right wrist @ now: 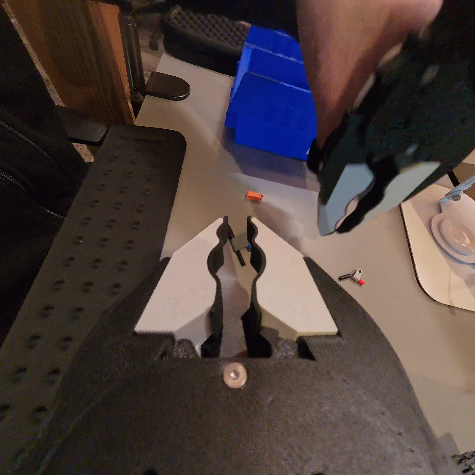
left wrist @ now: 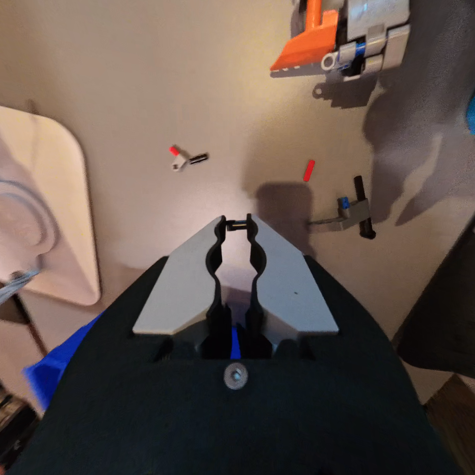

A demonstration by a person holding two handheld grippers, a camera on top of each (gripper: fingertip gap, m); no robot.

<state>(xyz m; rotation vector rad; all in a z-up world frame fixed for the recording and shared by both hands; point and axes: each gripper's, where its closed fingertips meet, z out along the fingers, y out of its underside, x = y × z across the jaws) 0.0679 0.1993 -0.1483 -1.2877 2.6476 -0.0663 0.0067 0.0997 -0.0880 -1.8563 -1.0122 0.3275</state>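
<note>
My left gripper (left wrist: 236,223) is shut on a small black pin (left wrist: 237,226), pinched crosswise between its fingertips above the beige table (left wrist: 154,77). It also shows in the right wrist view (right wrist: 336,228), held by a hand. My right gripper (right wrist: 237,219) has its jaws a narrow gap apart with nothing between them. Through that gap I see a grey piece with a black axle and a blue pin (right wrist: 240,244) lying on the table below; it also shows in the left wrist view (left wrist: 356,210). A white connector with red and black pins (left wrist: 180,160) (right wrist: 353,277) lies apart.
An orange and grey brick assembly (left wrist: 334,43) is at the far right. A small red-orange piece (left wrist: 309,170) (right wrist: 254,195) lies loose. A blue bin (right wrist: 272,113) stands at the back. A black perforated tray (right wrist: 115,231) and a white board (right wrist: 437,282) flank the work area. There is about 12 cm between the tips of the two grippers.
</note>
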